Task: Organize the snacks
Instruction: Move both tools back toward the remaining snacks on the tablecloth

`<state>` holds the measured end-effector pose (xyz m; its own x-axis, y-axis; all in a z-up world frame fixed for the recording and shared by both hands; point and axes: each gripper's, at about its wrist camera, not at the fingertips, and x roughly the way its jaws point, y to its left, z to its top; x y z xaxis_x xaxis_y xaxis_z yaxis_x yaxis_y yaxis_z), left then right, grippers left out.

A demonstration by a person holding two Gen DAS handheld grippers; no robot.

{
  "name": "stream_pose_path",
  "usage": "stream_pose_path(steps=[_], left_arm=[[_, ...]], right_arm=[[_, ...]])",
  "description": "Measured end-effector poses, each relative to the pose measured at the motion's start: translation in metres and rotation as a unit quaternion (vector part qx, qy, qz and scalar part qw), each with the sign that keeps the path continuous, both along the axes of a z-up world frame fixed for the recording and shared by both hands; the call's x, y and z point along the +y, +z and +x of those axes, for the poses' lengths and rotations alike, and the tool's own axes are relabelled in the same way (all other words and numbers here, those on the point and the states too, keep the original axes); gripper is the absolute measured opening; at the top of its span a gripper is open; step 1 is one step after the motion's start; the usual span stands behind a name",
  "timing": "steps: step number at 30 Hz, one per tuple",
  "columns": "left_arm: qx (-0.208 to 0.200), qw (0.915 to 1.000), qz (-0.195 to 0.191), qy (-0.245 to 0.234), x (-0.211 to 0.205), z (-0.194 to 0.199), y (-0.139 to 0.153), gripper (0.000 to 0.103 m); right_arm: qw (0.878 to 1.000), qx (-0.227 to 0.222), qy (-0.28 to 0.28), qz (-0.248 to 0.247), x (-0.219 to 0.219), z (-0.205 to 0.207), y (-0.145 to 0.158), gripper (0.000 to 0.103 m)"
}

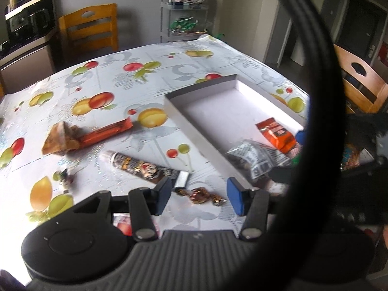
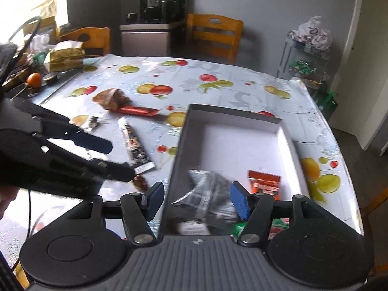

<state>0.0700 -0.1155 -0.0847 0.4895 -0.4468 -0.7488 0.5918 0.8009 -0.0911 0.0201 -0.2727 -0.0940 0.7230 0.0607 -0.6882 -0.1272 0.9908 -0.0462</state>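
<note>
While both claws stood released and empty, the entry ran outward from them.

Left claw [image 1: 197,197]: spread wide, low over a foil candy [image 1: 202,196] on the counter [image 1: 109,82], which lay between its pads; judged to be lined up for the next pick. One candy counted here, its wrapper twisted at both ends.

Right claw [image 2: 196,200]: spread wide over the near end of the box [image 2: 287,143], straddling that box's left wall, with a grey packet [image 2: 208,194] below it inside; judged to be a drop-off pose, though nothing was gripped.

Box: one, white, shallow, lidless, set on the counter's right half as the collecting place. Contents that could be counted: one grey packet, one orange packet [image 2: 264,185], and a green wrapper [image 2: 278,225] mostly hidden by the claw; more may have lain out of view.

Loose on the counter, left of the box and apart from it: one dark tube [image 2: 134,144]; one orange bar [image 2: 139,110], with one brown wrapped cake [image 2: 111,99] touching its far end; one small dark-and-white sweet [image 2: 93,122]. With the foil candy, five snacks awaited boxing, so the task was judged under half done.

Beyond: wooden chairs, a coffee machine, a wire rack.
</note>
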Motion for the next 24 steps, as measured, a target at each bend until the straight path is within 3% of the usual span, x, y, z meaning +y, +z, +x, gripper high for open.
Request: stream_pose_path(steps=[13,19,24], left_arm=[[0.002,0.9970,0.017,0.075,0.042,0.013,-0.008,0.050],[0.015,0.9920,0.026,0.122,0.062,0.024,-0.015,0.050],[0.037,0.9902,0.029,0.132,0.069,0.031,-0.024,0.050]], right_arm=[[0.999,-0.001,0.038,-0.009,0.032,0.008,-0.002,0.061],[0.996,0.001,0.083,-0.015,0.056,0.018,-0.007,0.060],[0.992,0.009,0.119,-0.036,0.072,0.028,-0.018,0.057]])
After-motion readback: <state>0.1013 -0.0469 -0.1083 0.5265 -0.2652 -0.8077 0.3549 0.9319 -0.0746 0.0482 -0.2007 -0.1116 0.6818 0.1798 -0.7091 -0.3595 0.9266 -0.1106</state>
